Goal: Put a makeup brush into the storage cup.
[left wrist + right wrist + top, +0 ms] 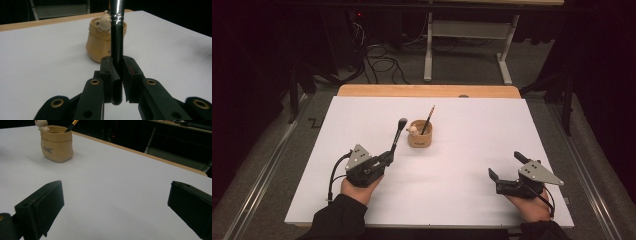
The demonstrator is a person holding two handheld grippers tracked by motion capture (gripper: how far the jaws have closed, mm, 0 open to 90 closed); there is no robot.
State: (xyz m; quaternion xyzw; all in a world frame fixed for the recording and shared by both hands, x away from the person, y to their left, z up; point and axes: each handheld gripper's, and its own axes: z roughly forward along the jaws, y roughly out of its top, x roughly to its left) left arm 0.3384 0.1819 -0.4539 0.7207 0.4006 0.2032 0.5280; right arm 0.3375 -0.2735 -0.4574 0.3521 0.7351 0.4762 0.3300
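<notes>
The left gripper (388, 157) is clamped on the black handle of a makeup brush (396, 137), its two jaws pressed against the handle from either side, near the handle's lower end. In the left gripper view the brush (116, 37) rises straight up out of the jaws, with a silver ferrule band higher on the shaft. From above, the brush slants up and away from the gripper, its dark bristle head at the far end, close to the left of the cup's rim but apart from it.

The tan cup (419, 135) stands upright near the middle of the white table (462, 190), just beyond the brush tip. A small pale bear figure (412, 130) sits at its rim, and a pencil (428, 120) leans inside it, tilted to the right; its tip is too small to make out.

The right gripper (504, 167) rests low at the right of the table, well apart from the cup, its jaws spread wide with nothing between them.
</notes>
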